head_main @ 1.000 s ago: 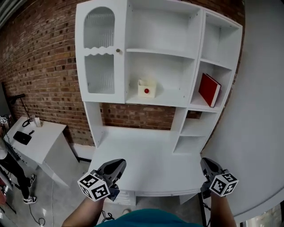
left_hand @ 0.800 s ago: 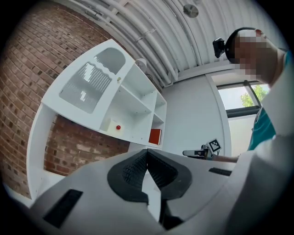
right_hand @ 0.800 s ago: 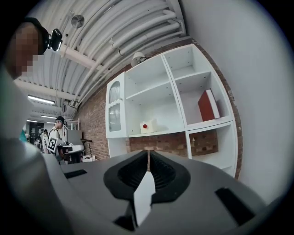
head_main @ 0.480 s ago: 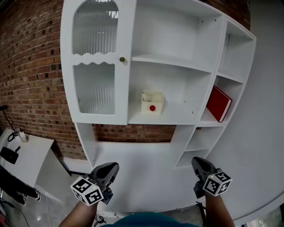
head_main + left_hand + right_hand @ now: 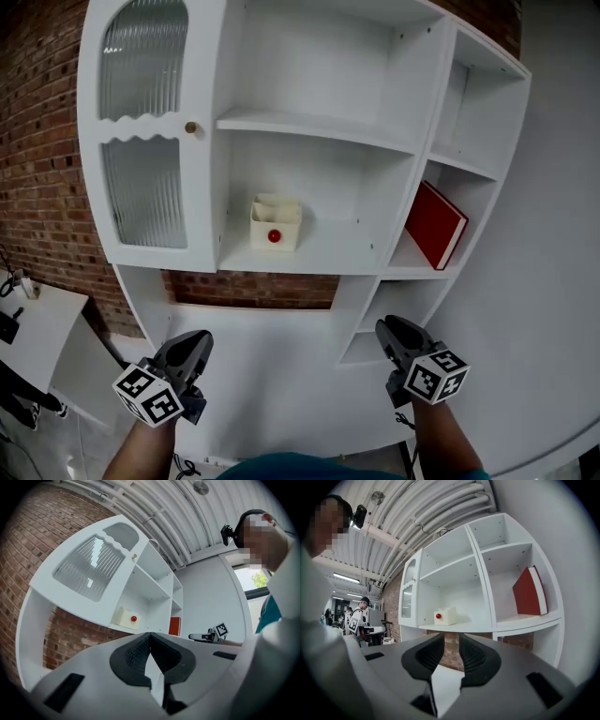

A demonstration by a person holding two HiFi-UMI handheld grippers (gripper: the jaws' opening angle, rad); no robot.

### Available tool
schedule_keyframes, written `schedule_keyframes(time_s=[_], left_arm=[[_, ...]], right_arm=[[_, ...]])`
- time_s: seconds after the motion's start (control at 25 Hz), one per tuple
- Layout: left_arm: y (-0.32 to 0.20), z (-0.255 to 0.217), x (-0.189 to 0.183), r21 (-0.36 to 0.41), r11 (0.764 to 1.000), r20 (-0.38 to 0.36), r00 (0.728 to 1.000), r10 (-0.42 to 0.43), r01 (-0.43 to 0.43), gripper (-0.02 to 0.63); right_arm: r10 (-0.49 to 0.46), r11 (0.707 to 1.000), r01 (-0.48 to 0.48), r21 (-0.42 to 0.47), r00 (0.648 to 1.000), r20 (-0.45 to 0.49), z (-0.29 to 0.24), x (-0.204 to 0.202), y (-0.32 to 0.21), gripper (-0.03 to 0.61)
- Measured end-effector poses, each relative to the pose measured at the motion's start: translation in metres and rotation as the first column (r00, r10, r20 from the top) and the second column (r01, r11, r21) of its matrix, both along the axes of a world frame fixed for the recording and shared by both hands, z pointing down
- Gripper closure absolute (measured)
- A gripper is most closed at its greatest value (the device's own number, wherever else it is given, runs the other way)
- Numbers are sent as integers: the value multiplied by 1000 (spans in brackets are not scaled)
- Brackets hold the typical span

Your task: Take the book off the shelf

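Head view: red book [image 5: 436,225] leans in the white shelf unit's [image 5: 309,127] right compartment, brick wall [image 5: 37,169] behind. Over its desk surface [image 5: 281,375], left gripper [image 5: 195,339] pressed together; right gripper's [image 5: 388,328] jaws, seemingly empty, have just been opening slightly.

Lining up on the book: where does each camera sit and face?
Head view: on the head, looking down at the shelves; both forearms, left gripper, right gripper show.
Left gripper view: on that gripper, along its shut jaws, toward the shelves.
Right gripper view: likewise, along empty jaws that have just been opening.
All share the red book.
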State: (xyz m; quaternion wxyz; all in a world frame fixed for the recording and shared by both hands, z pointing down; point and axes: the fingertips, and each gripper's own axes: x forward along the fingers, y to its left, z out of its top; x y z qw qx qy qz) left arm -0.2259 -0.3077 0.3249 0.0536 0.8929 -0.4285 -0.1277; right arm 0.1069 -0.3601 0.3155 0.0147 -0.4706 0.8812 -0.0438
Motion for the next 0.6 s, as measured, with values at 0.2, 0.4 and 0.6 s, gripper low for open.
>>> schedule_keyframes(time_s=[0.2,0.4,0.6], left_arm=[[-15,-24,52,29,1000,-6,1000,1,-1,598],[-31,-52,96,79,996,48,998,47,-50,598],[-53,-76,121,114,989,63,995,82,-88,598]], right_arm=[[66,996,-66,59,998,-4,-31,64,-26,453],[186,978,-188,90,982,36,-67,121,-54,378],[317,939,-318,133,948,30,-106,171,-83,324]])
